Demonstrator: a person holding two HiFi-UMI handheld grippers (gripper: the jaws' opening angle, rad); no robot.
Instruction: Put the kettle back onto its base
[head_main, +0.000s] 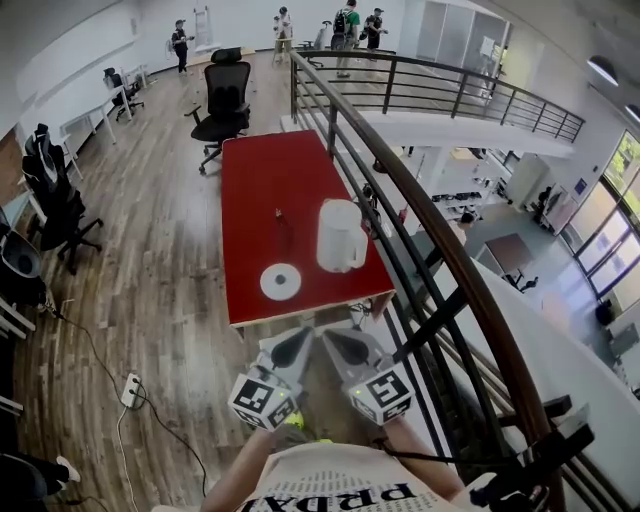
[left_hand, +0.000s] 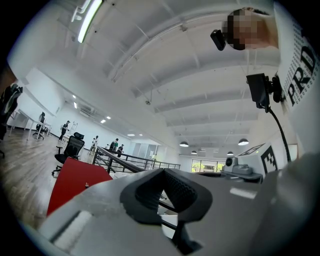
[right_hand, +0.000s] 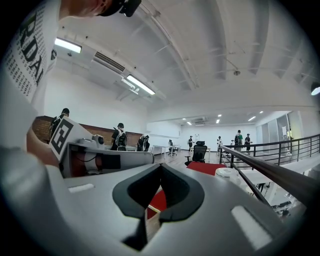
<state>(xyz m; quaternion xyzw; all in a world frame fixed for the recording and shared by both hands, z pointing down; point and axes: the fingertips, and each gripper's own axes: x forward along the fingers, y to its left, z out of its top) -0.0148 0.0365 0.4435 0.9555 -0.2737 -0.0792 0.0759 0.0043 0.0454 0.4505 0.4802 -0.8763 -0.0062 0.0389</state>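
Note:
A white kettle (head_main: 340, 237) stands upright on the red table (head_main: 270, 190), near its front right corner. Its round white base (head_main: 280, 281) lies apart from it, to the left and nearer the front edge. Both grippers hang side by side short of the table's front edge, well clear of kettle and base. My left gripper (head_main: 293, 348) (left_hand: 162, 171) has its jaws together with nothing between them. My right gripper (head_main: 343, 347) (right_hand: 161, 166) is likewise shut and empty. In the right gripper view the kettle (right_hand: 223, 172) shows small and white beyond the jaws.
A dark metal railing (head_main: 400, 190) runs close along the table's right side, with a drop to a lower floor behind it. A black office chair (head_main: 225, 100) stands past the table's far end. A power strip (head_main: 131, 390) and cable lie on the wooden floor at left.

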